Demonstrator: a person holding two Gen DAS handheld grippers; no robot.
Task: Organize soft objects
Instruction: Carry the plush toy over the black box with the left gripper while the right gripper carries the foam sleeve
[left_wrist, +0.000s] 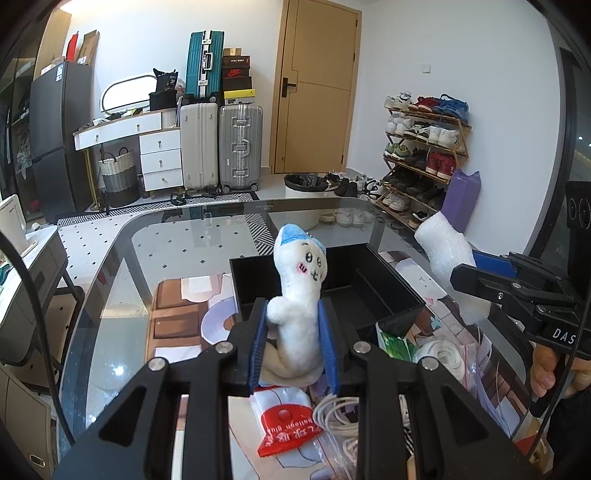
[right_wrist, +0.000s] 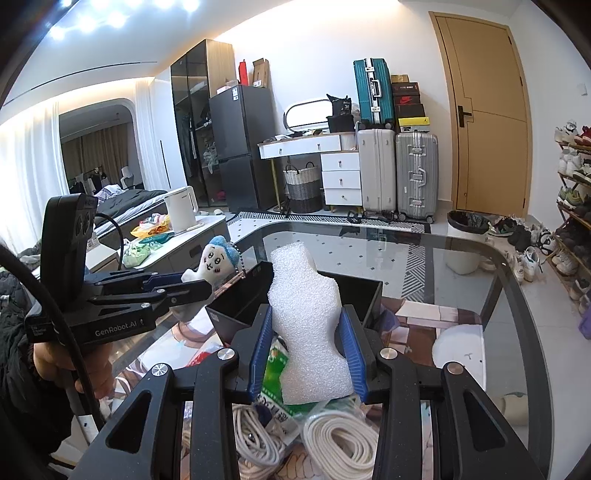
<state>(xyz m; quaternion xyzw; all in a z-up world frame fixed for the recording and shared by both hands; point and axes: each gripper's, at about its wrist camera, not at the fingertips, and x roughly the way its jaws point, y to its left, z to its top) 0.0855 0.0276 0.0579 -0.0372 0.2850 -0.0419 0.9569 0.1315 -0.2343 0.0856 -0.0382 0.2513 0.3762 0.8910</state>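
Left wrist view shows the left tool (left_wrist: 293, 332) clamped around a white plush toy (left_wrist: 299, 291), held above the glass table (left_wrist: 110, 280) just short of the black bin (left_wrist: 388, 291). The right tool (right_wrist: 304, 347) grips a white foam piece (right_wrist: 306, 314), likewise lifted near the bin — whose visible interior looks empty. By my judgement both soft items are picked up but not yet dropped in; cords (right_wrist: 340, 435) and packets remain on the table.

A glass bench (left_wrist: 177, 236) is carrying a black bin (left_wrist: 369, 280), coiled white cords (right_wrist: 340, 439), and a green packet (right_wrist: 275, 369).
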